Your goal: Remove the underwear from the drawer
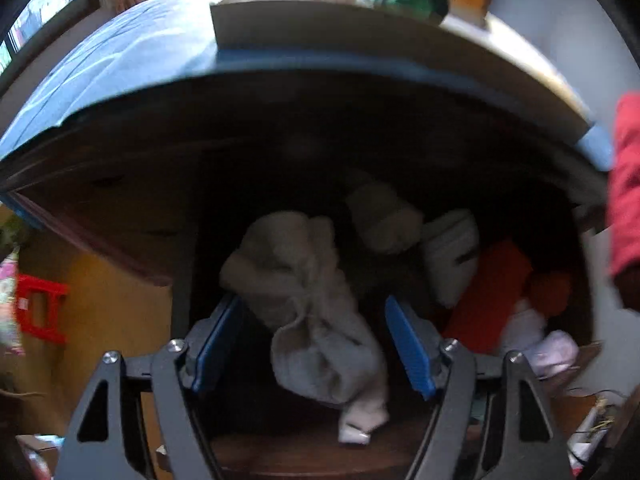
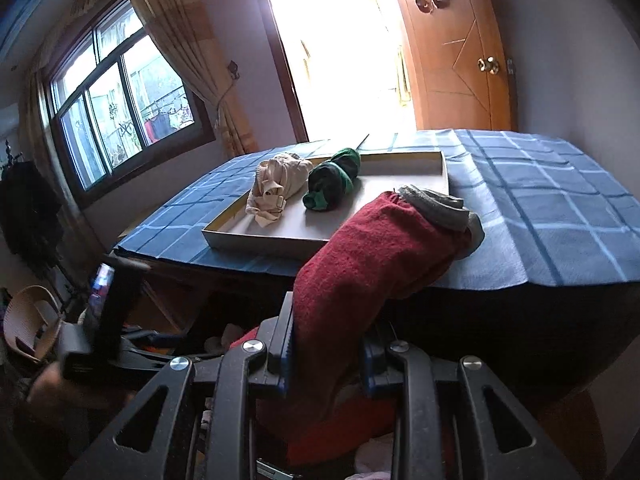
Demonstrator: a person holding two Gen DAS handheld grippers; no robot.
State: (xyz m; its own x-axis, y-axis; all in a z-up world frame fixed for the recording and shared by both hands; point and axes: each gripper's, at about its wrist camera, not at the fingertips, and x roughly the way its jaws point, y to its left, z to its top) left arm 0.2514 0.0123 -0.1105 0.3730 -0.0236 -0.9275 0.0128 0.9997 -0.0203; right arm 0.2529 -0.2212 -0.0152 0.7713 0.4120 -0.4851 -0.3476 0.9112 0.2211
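Two things are going on at once here. The right gripper [image 2: 326,354] has its fingers clamped on a rolled red pair [image 2: 372,256] with a grey waistband, lifted out of the drawer and hanging at the near edge of the surface [image 2: 540,208], its top end leaning over the blue checked cloth just beside the tray [image 2: 256,236]. That tray already holds a cream roll [image 2: 276,188] and a green roll [image 2: 334,184] side by side, with bare room to their right, so I judge the red one is on its way there and the job is partly done. Meanwhile the left gripper [image 1: 314,340] points down into the open drawer [image 1: 120,208] under the surface, fingers well apart and pressing on nothing, with a pale grey-white bundle [image 1: 312,300] lying loose between them. More pieces sit deeper in: a white folded one [image 1: 452,256], an orange-red one [image 1: 492,292] and something pale lilac [image 1: 552,350] at the right. The left view is smeared, so I cannot tell whether the blue pads touch the bundle's sides. For the left hand the step is the pick, not yet made. Next, I'd say, it needs to settle lower so the fingers straddle the thick middle of the bundle and close there, not on the loose tail that trails toward the drawer front, or it may unroll on the lift. The right hand needs to carry its roll over the tray rim and let go in the free space.
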